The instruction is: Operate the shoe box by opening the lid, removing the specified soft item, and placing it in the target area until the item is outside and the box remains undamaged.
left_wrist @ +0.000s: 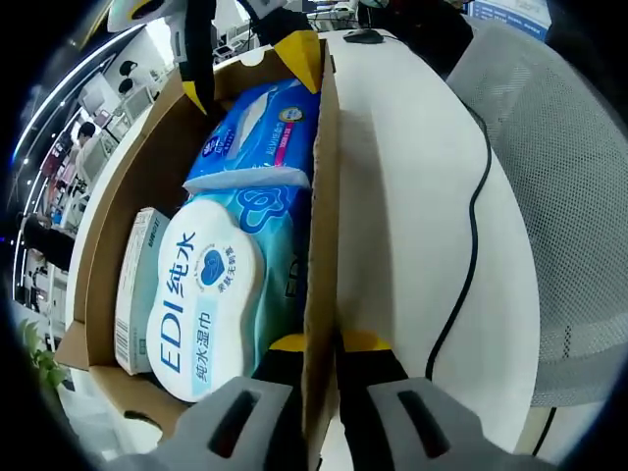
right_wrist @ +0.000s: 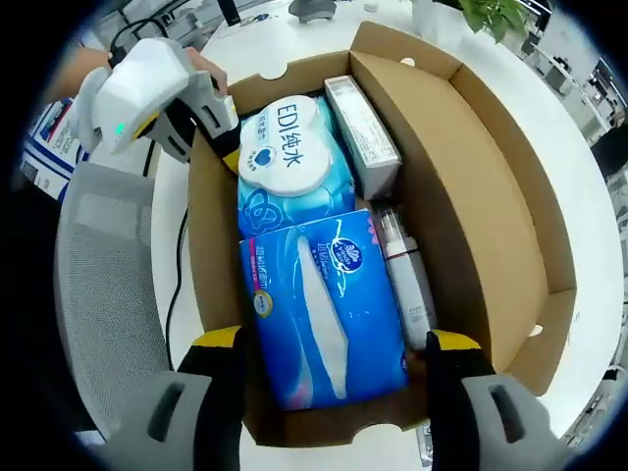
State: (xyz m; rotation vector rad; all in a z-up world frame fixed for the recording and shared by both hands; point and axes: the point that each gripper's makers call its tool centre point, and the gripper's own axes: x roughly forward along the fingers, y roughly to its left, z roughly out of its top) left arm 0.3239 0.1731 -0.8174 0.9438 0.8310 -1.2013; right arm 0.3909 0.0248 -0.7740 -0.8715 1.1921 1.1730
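The cardboard shoe box lies open on a white table, its lid folded back on the right. Inside are a blue soft tissue pack, a teal EDI wet-wipes pack, a small white carton and a slim bottle. My right gripper is open, its jaws straddling the near end of the tissue pack. My left gripper is shut on the box's side wall; it also shows at the far corner. The right gripper hangs over the box's far end.
A grey mesh chair stands beside the table, and a black cable runs across the tabletop. A mouse and a green plant sit beyond the box. Bare white table surrounds the box.
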